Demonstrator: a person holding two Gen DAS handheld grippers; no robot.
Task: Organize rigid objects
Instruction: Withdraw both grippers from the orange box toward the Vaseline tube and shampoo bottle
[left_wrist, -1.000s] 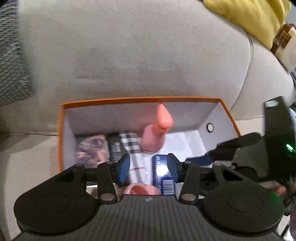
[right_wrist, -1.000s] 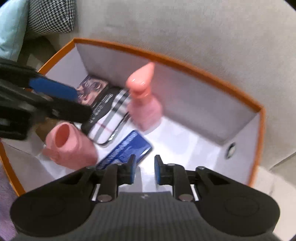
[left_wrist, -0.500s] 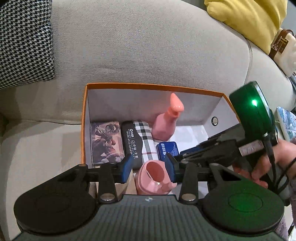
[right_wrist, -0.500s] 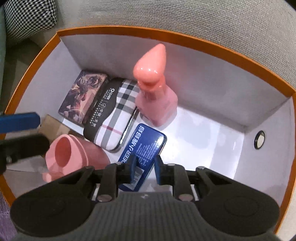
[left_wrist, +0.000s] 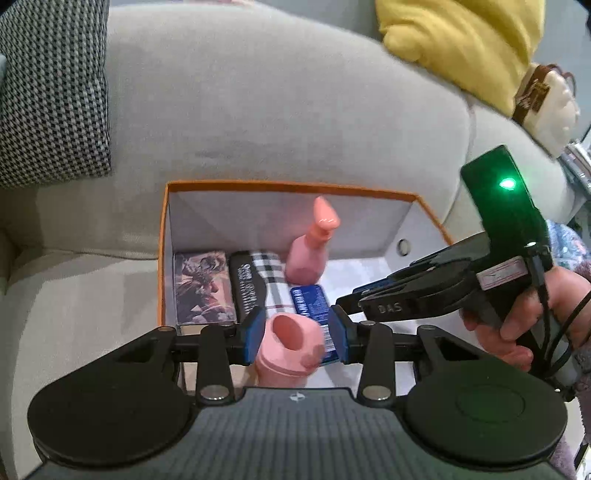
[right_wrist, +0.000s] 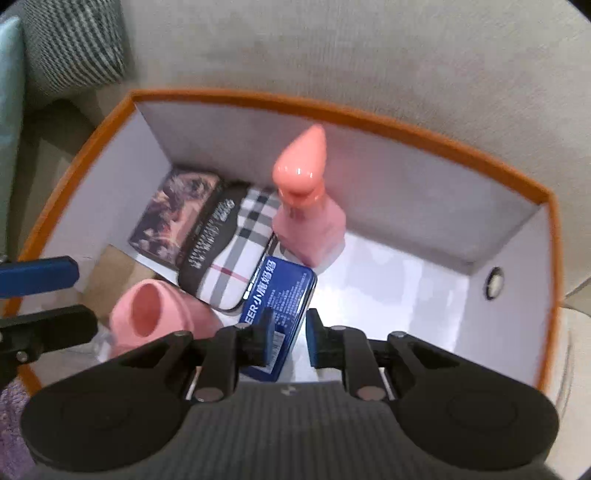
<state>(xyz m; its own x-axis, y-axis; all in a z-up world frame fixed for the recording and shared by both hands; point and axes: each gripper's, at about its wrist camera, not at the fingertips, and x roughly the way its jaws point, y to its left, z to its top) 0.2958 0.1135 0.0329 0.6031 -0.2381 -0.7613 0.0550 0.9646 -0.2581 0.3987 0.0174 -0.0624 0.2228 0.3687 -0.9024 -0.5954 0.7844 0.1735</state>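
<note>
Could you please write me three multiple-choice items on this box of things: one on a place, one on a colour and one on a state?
1. What lies between the picture-printed pack and the blue tin?
A) plaid case
B) spoon
C) remote

2. The carton's rim is:
A) green
B) orange
C) black

3. The pink spray bottle:
A) lies flat
B) is upside down
C) stands upright

Answers:
1 A, the case has one on either side.
2 B, an orange edge tops the white walls.
3 C, its base is on the floor and its nozzle is on top.
</note>
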